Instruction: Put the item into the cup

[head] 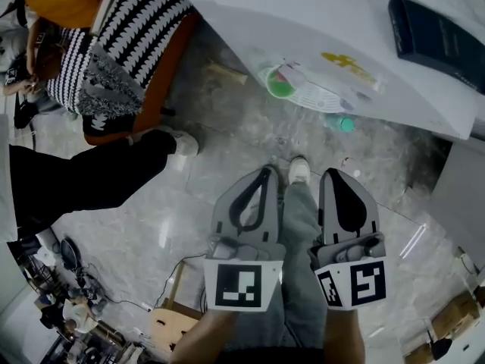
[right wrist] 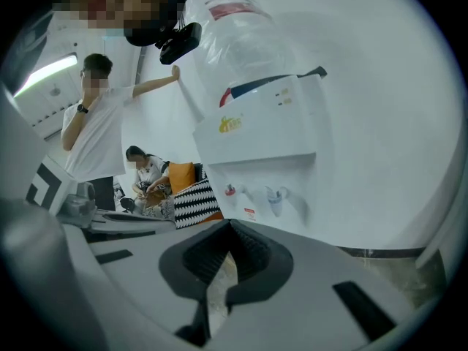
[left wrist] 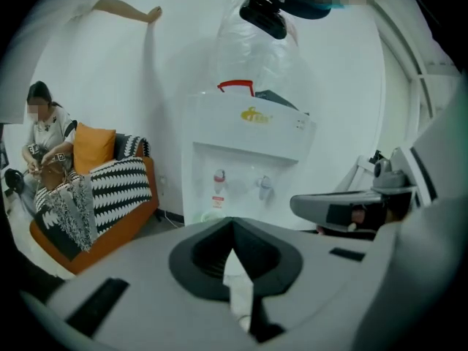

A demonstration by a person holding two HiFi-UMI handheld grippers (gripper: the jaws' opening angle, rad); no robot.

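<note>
In the head view both grippers are held side by side over the grey marble floor, above the person's legs. My left gripper (head: 267, 174) and right gripper (head: 333, 174) are each shut, tips touching, with nothing between the fingers. Along the left gripper's (left wrist: 232, 225) jaws I see a white water dispenser (left wrist: 248, 134); the right gripper (right wrist: 230, 225) faces it too. A green round thing (head: 282, 83), maybe a cup seen from above, sits at the dispenser's tray under the taps. I cannot make out a separate item.
An orange sofa (left wrist: 110, 210) with black-and-white cushions stands to the left, and a person sits on it. Another person (right wrist: 95, 130) stands with a hand on the wall. A small teal object (head: 345, 123) lies by the dispenser's foot. Cables and clutter (head: 83, 309) fill the lower left.
</note>
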